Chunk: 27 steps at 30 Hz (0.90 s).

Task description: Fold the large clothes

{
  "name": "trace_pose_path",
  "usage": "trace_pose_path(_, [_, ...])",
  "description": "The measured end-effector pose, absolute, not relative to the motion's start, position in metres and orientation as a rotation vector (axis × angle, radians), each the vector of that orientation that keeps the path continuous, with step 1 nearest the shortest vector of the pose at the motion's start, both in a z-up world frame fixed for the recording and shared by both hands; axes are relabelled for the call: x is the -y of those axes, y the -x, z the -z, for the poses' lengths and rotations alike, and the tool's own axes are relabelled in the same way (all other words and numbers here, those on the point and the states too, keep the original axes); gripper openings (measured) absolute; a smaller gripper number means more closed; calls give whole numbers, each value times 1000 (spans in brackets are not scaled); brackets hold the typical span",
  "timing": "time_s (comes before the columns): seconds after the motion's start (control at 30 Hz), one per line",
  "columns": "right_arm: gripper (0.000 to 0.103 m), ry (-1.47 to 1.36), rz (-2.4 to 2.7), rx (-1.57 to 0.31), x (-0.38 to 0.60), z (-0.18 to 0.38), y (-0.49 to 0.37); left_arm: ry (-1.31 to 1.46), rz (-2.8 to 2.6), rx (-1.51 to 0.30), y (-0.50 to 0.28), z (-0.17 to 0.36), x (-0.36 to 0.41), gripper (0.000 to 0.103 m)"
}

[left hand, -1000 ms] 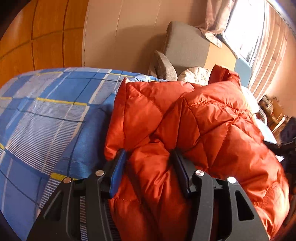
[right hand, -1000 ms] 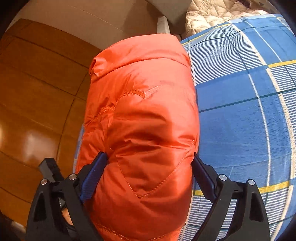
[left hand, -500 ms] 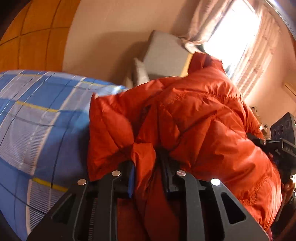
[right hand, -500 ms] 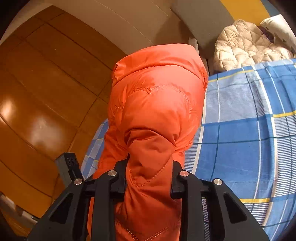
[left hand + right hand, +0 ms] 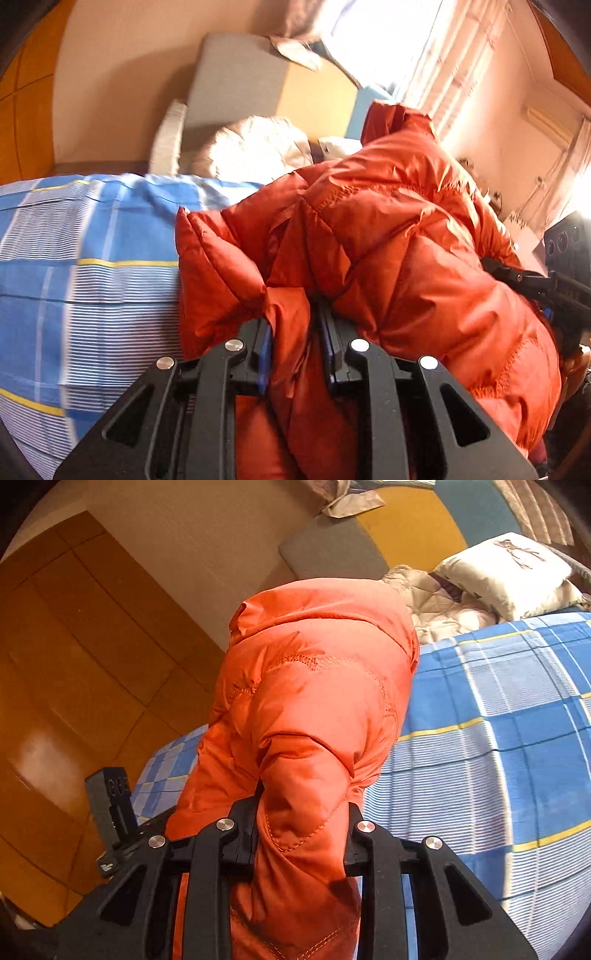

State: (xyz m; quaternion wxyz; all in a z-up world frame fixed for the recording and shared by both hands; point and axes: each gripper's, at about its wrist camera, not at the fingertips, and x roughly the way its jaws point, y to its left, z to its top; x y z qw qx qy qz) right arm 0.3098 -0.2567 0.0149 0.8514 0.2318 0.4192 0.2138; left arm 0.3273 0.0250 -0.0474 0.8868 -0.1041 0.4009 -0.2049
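Jaws of the left gripper (image 5: 295,350) and right gripper (image 5: 301,827) clamp bunched orange jacket (image 5: 314,686) fabric; slick padded fabric may slip free over the bed (image 5: 498,738).

Both wrist views look closely downward, sharing the jacket (image 5: 406,240) and bed (image 5: 498,720).
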Motion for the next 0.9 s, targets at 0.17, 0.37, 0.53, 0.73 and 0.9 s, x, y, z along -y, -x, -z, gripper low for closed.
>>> trace_pose_path(0.17, [34,-445,-357,-954,288,20,-305,134,376,-862,-331,58,12,22])
trace_pose_path(0.37, [61,-475,-253,-976,306,35,-295,59,334,-829,-323,57,26,24])
trace_pose_path(0.53, [72,-342,-104,-930,296,13,-269,45,321,-798,-308,52,30,27])
trace_pose_path(0.73, [72,-213,-1,-834,269,-14,-226,51,308,-772,-302,51,30,27])
trace_pose_path(0.9, [72,-126,17,-807,243,-12,-222,47,296,-753,-294,53,28,28])
